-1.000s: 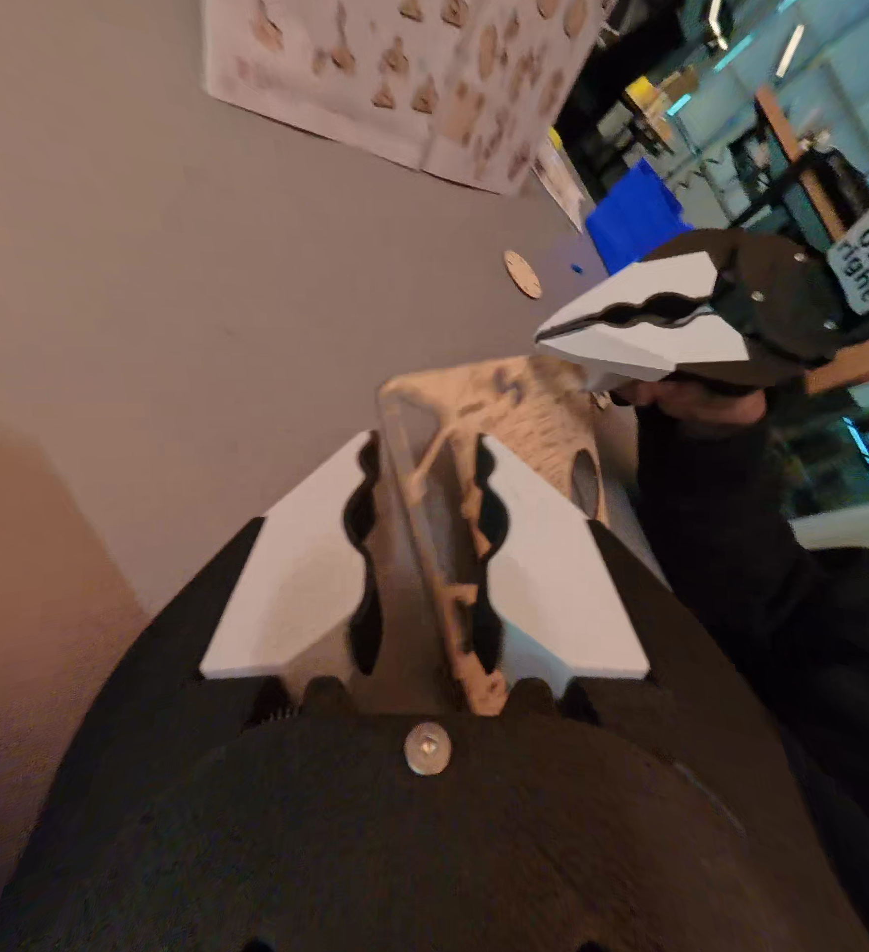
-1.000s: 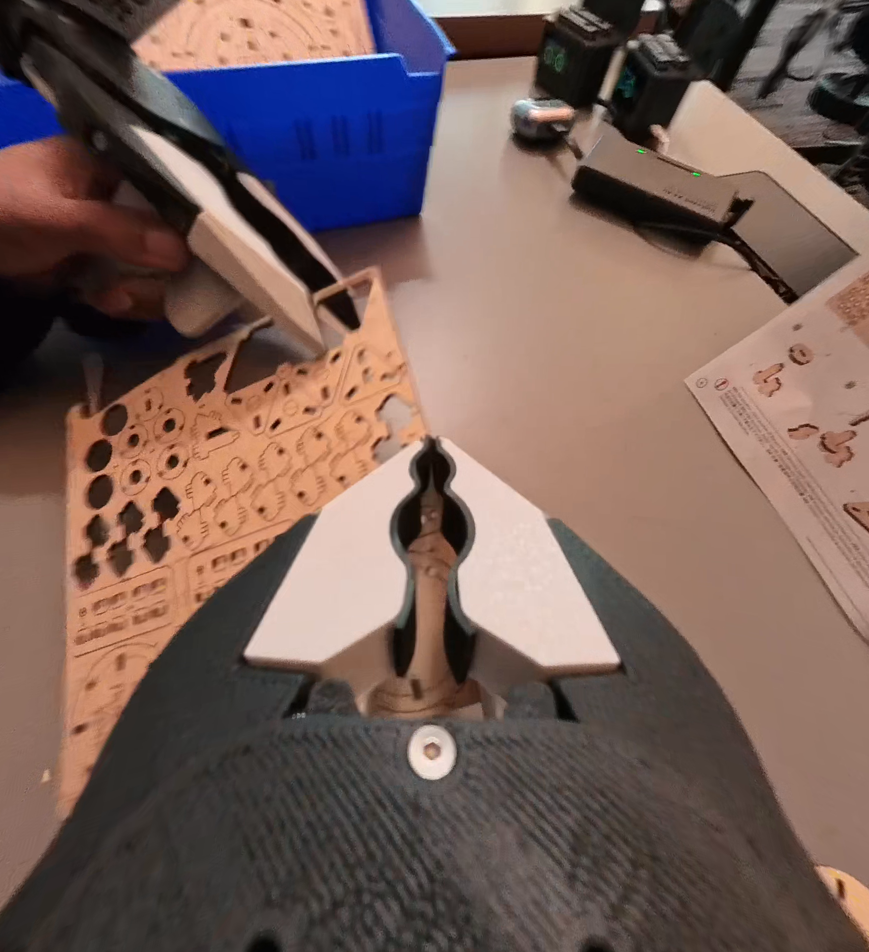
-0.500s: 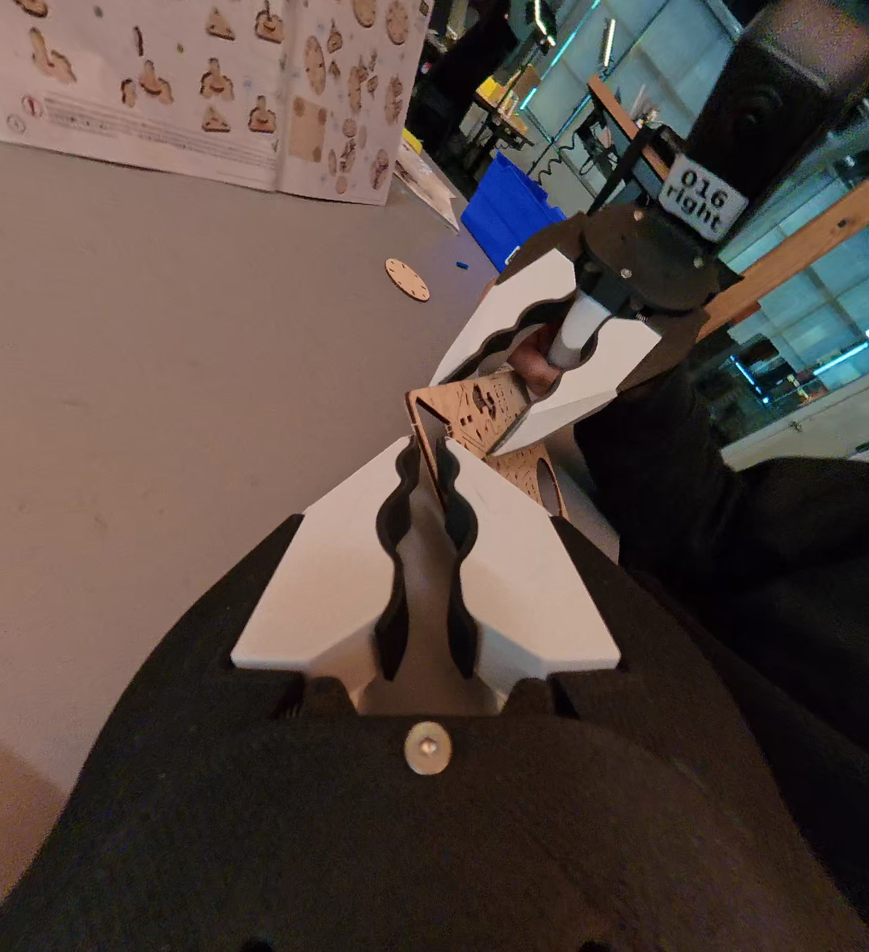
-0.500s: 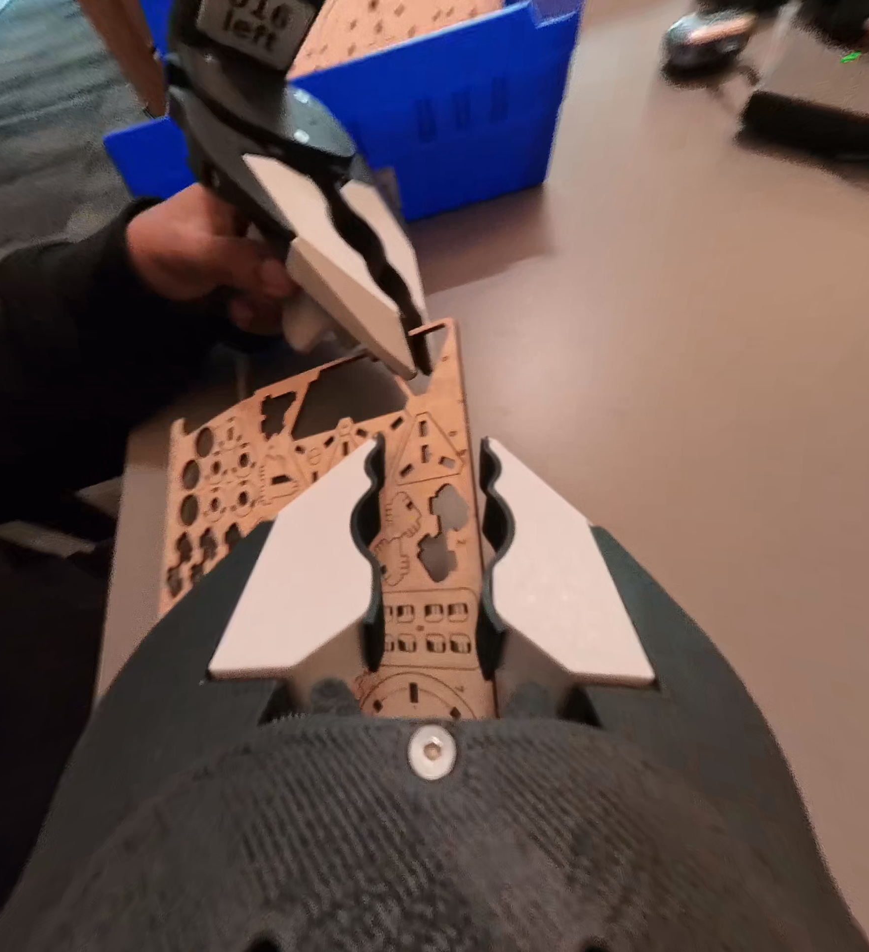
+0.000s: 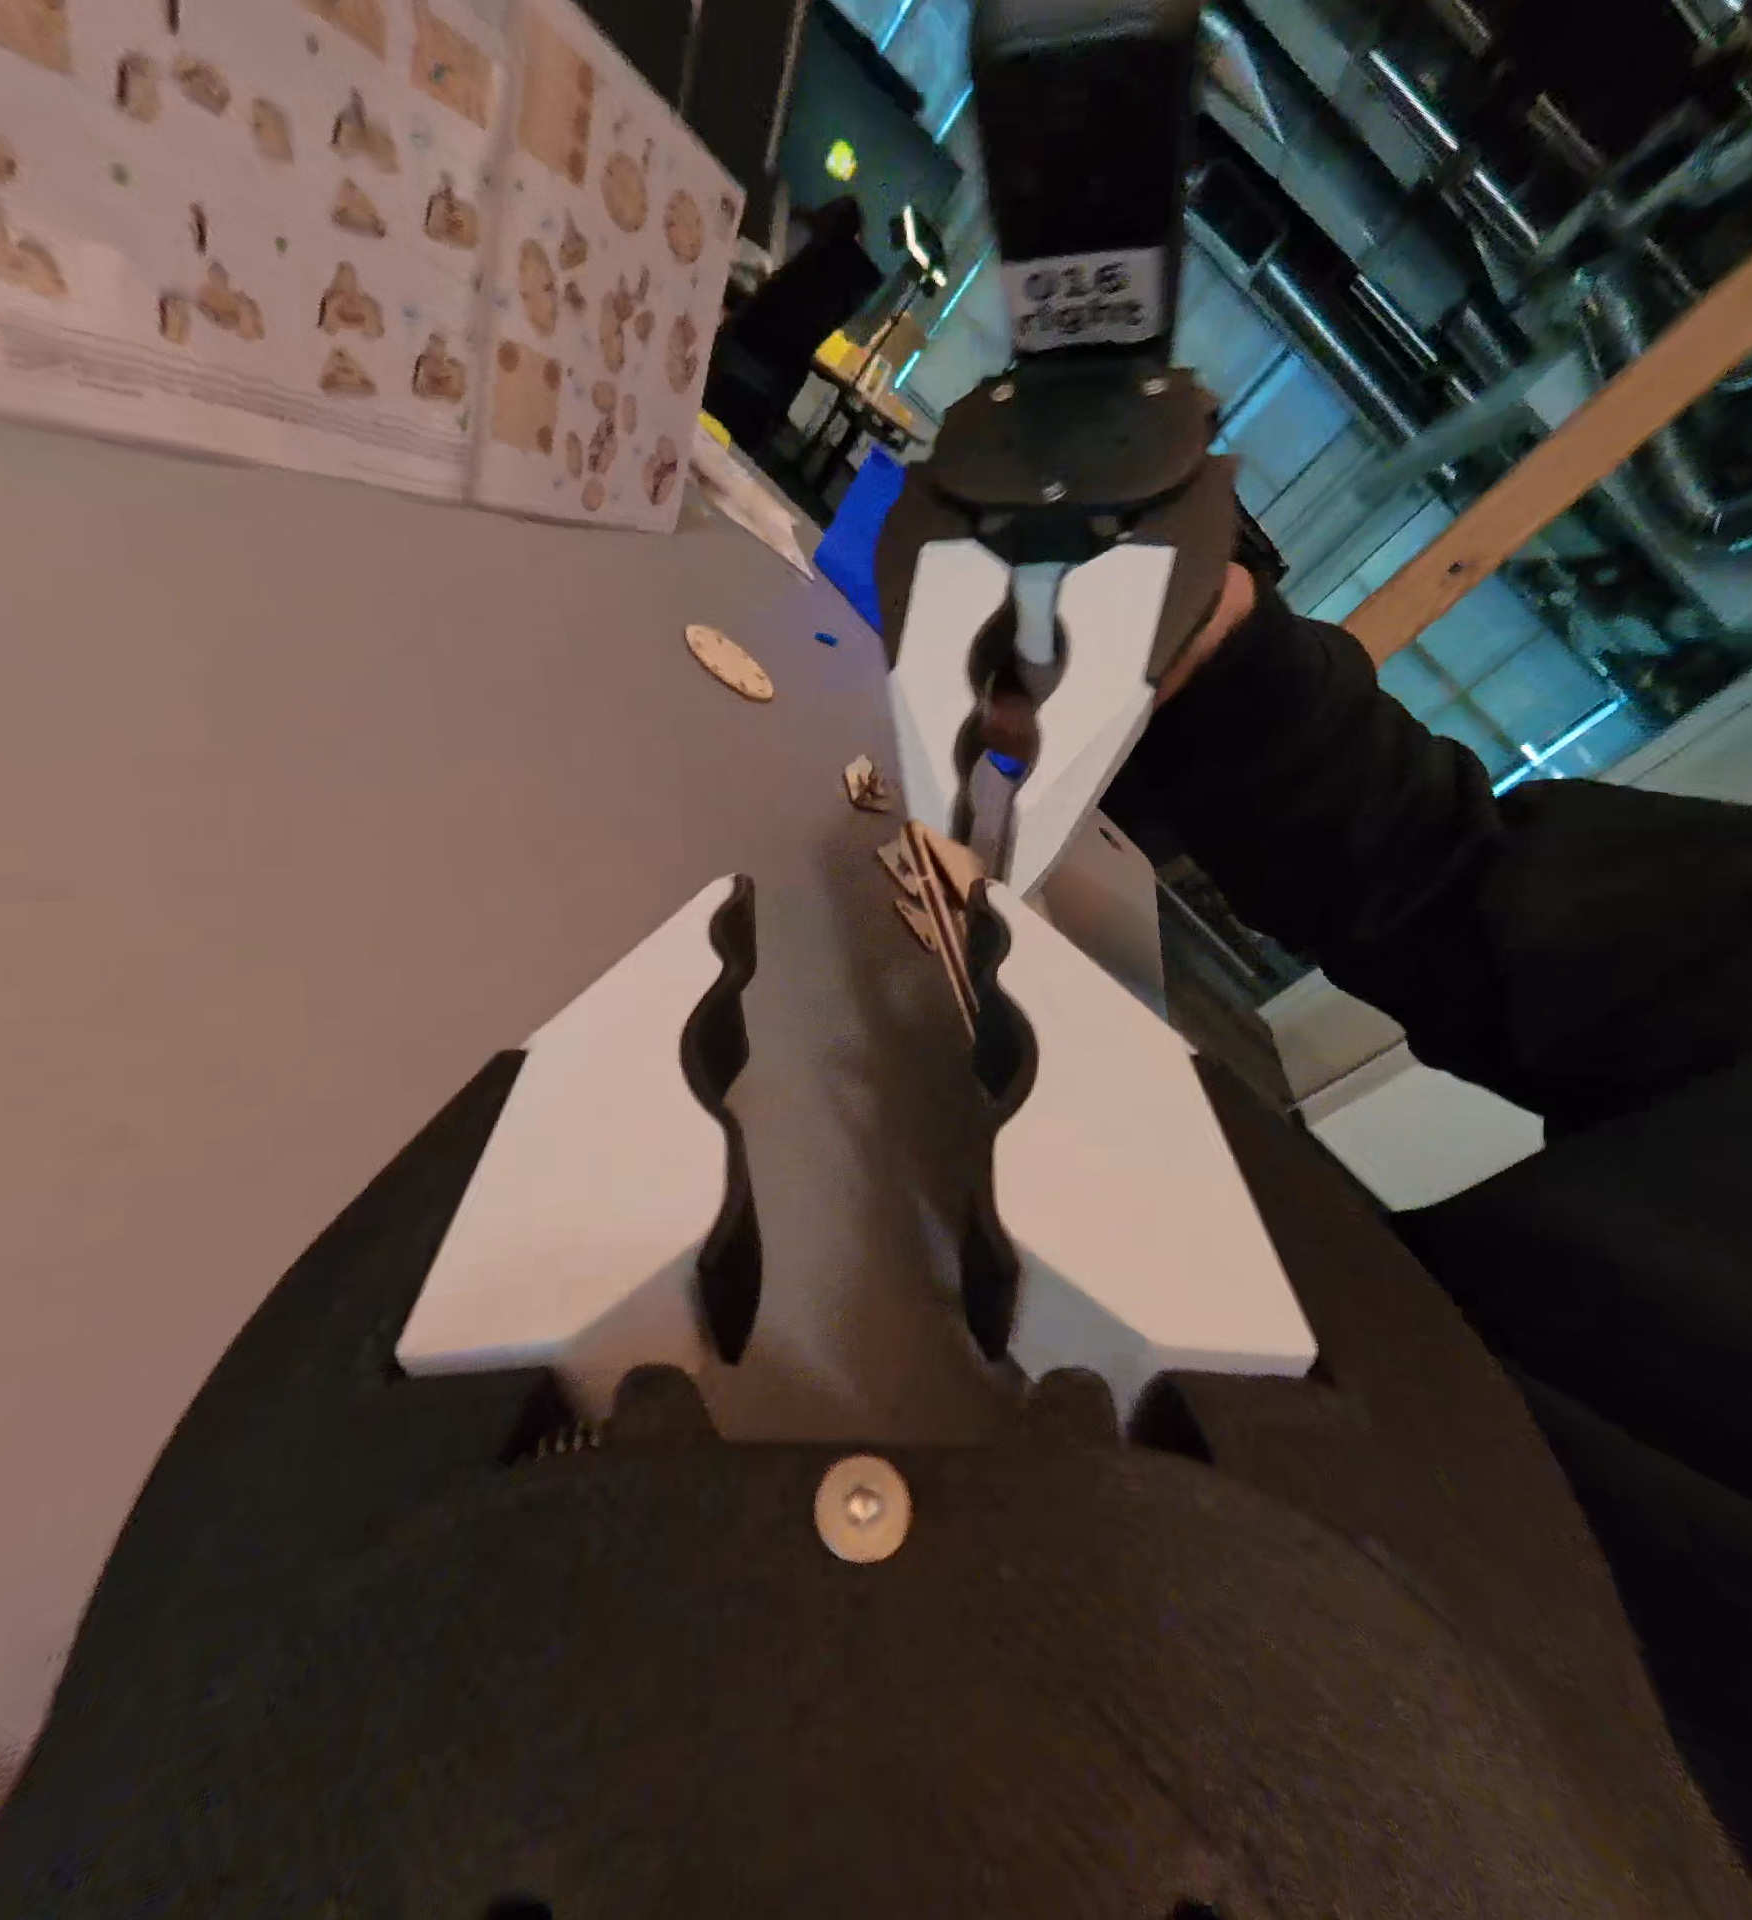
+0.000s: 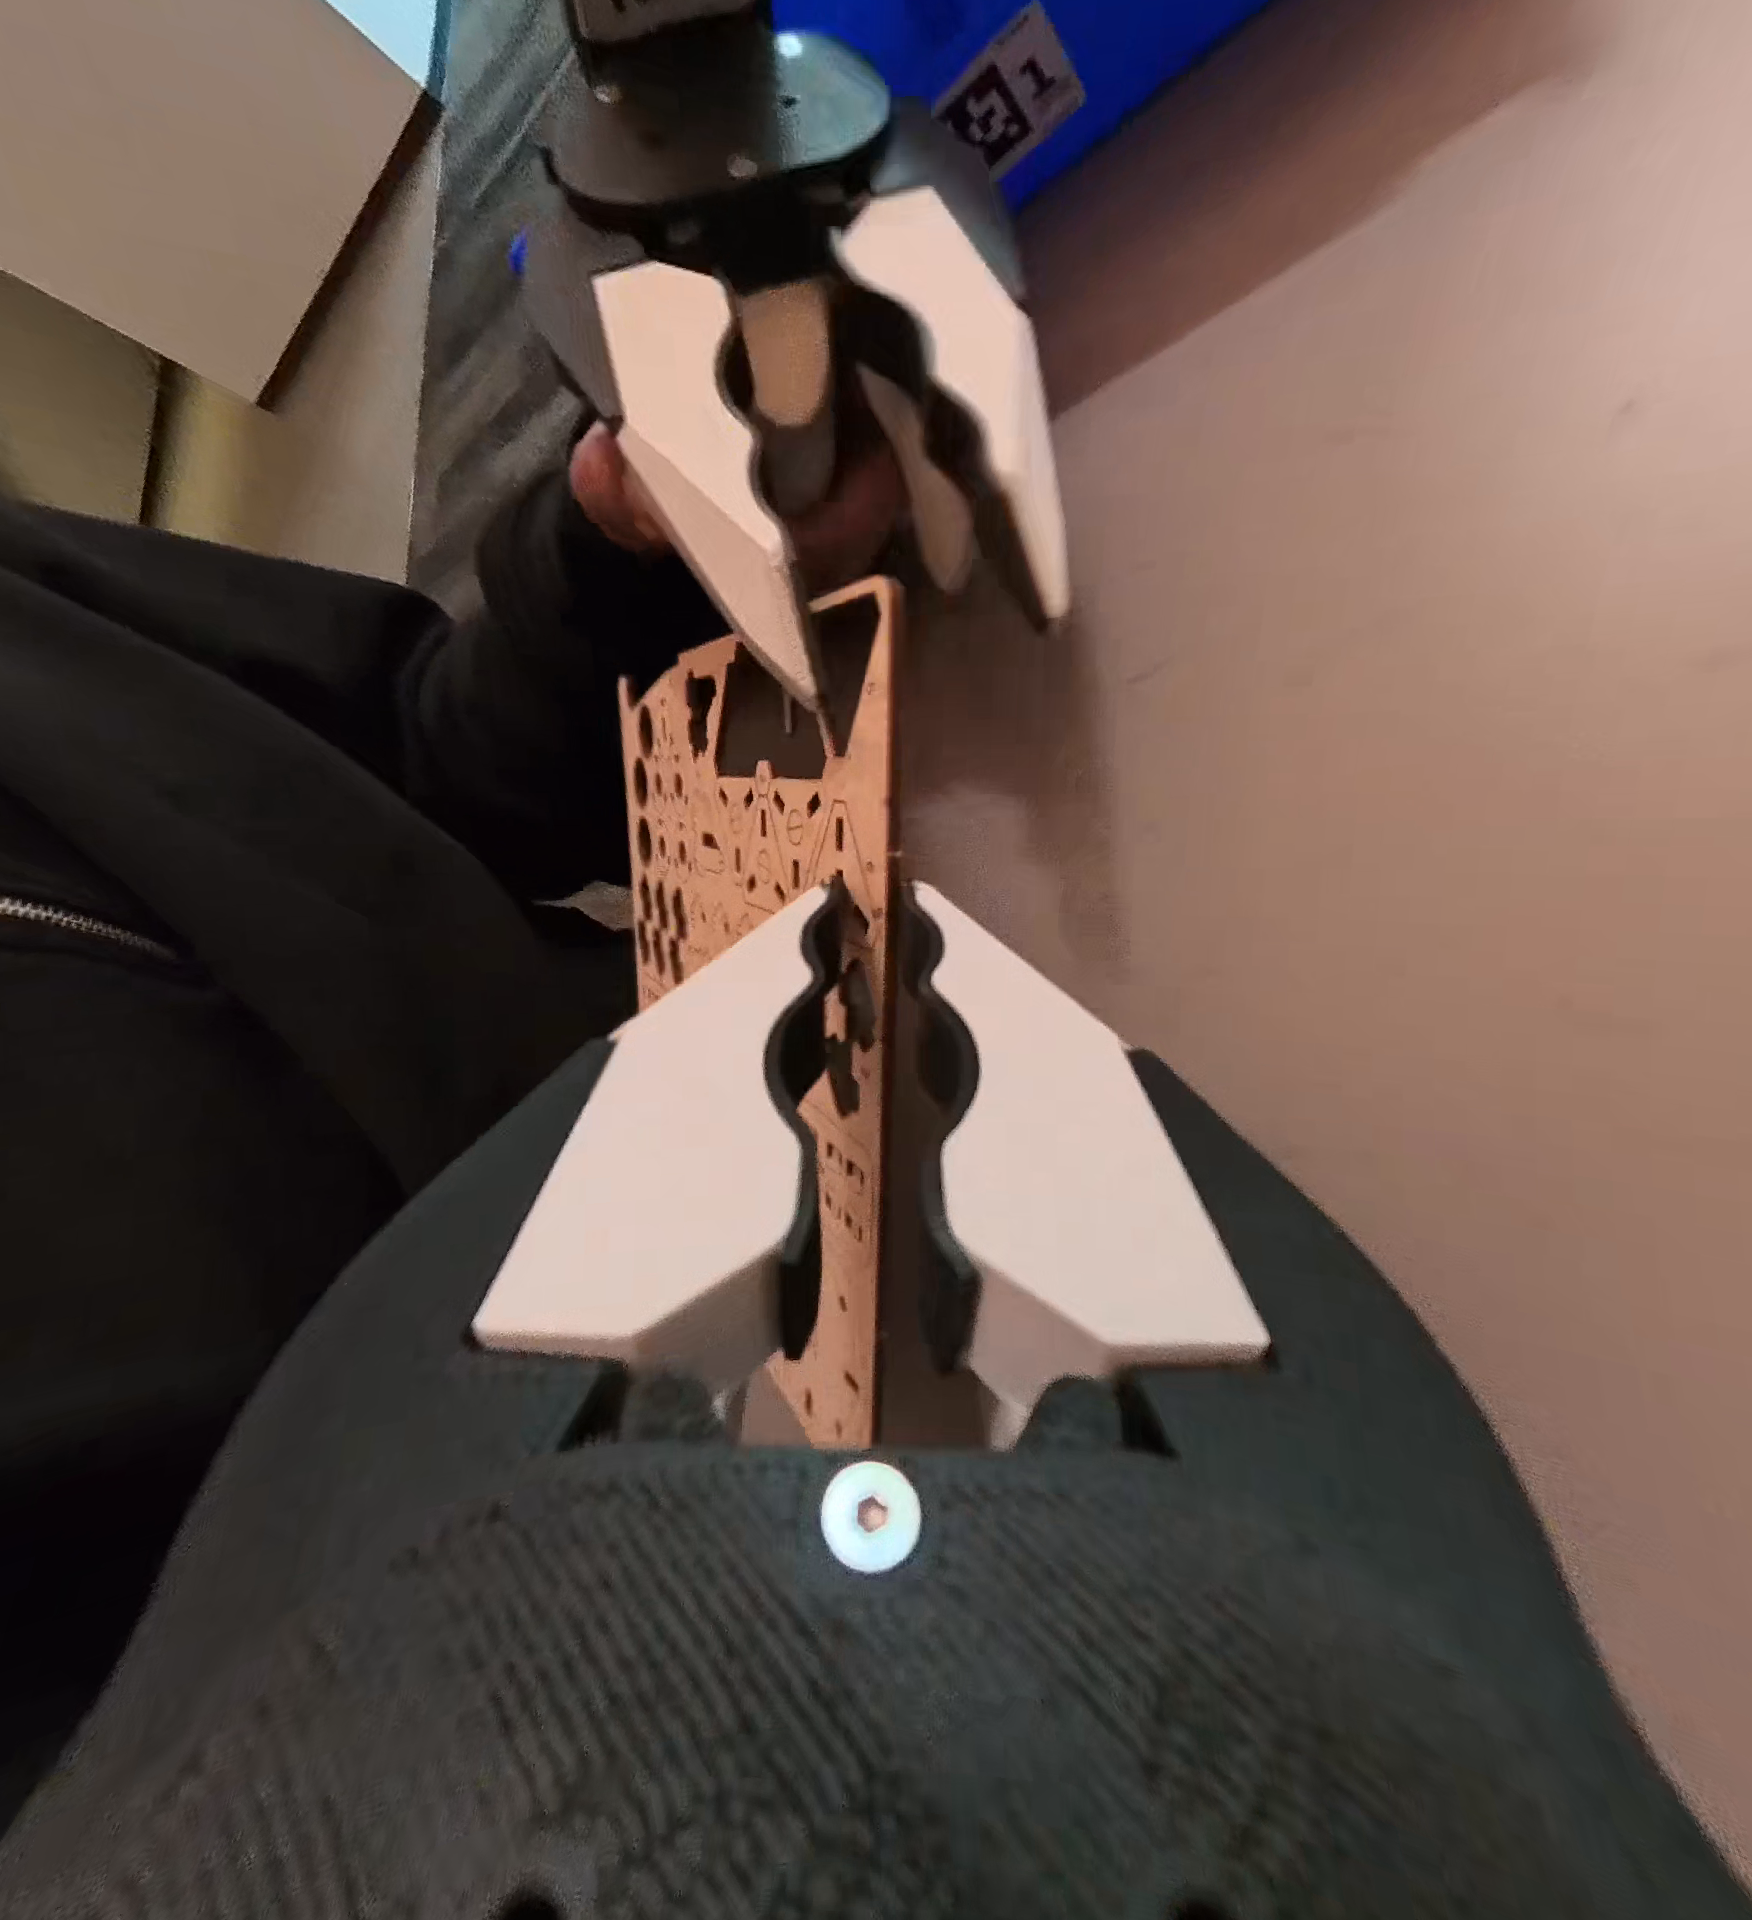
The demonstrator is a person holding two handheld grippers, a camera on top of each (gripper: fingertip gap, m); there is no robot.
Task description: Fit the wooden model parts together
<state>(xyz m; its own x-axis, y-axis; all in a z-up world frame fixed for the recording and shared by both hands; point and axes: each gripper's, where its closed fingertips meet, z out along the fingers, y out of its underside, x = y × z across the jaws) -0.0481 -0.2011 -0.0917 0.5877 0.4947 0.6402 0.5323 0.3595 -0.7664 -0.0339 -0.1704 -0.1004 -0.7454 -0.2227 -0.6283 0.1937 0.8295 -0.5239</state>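
Thin perforated wooden sheet [image 6: 763,831] edge-on, clamped in right gripper [image 6: 877,894]; left gripper [image 5: 861,894] open.

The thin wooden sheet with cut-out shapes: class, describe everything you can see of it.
The wooden sheet is thin, pale brown and laser-cut, with round holes, engraved part outlines and gaps where pieces are gone. It stands on edge above the table, clamped between the fingers of the right hand-held gripper. A fingertip of the open left hand-held gripper reaches its large top cut-out.

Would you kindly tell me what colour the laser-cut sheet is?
Light tan wood with dark cutouts, clearest in the right wrist view.
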